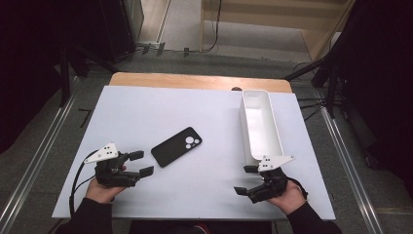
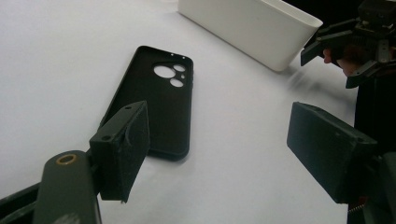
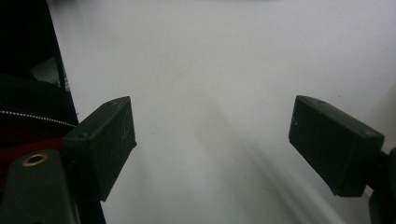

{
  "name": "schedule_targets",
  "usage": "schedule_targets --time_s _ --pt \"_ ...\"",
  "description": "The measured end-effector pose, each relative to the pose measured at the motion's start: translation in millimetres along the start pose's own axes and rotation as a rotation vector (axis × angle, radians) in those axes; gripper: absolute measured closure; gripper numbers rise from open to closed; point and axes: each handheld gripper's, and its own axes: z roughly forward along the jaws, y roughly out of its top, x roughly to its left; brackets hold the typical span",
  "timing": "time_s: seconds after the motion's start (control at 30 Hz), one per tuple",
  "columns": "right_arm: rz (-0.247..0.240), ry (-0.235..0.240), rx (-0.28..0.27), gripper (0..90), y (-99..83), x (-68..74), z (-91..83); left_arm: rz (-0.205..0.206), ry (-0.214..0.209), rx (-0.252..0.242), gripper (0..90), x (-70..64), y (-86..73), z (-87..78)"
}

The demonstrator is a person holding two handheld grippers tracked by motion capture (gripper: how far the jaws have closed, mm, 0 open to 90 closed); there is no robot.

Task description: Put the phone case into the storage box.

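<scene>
The black phone case (image 1: 176, 146) lies flat on the white table (image 1: 146, 112), hollow side up, its long axis slanting from the near left up toward the white bin (image 1: 260, 124). The left gripper (image 1: 140, 163) sits just beside the case's near end, jaws spread wide and empty, pointing at it — clearly the closer tool. The right gripper (image 1: 246, 180) hovers on the far side of the case, by the bin's near end, jaws apart too, holding nothing. Bare tabletop lies between left gripper and case.
</scene>
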Motion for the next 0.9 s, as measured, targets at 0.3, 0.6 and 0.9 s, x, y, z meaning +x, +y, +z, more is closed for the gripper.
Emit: schedule_targets --time_s 0.3,0.6,0.9 --pt "-0.016 0.016 0.008 13.2 1.5 1.4 3.2 0.010 -0.006 0.005 21.0 -1.6 -0.8 -0.1" --pt "-0.018 0.020 0.005 13.2 1.1 1.6 3.1 0.000 -0.027 -0.026 21.0 -3.3 1.7 -1.8" --pt "-0.011 0.018 0.004 13.2 1.2 0.6 3.5 0.004 0.045 -0.056 21.1 -1.0 8.6 3.4"
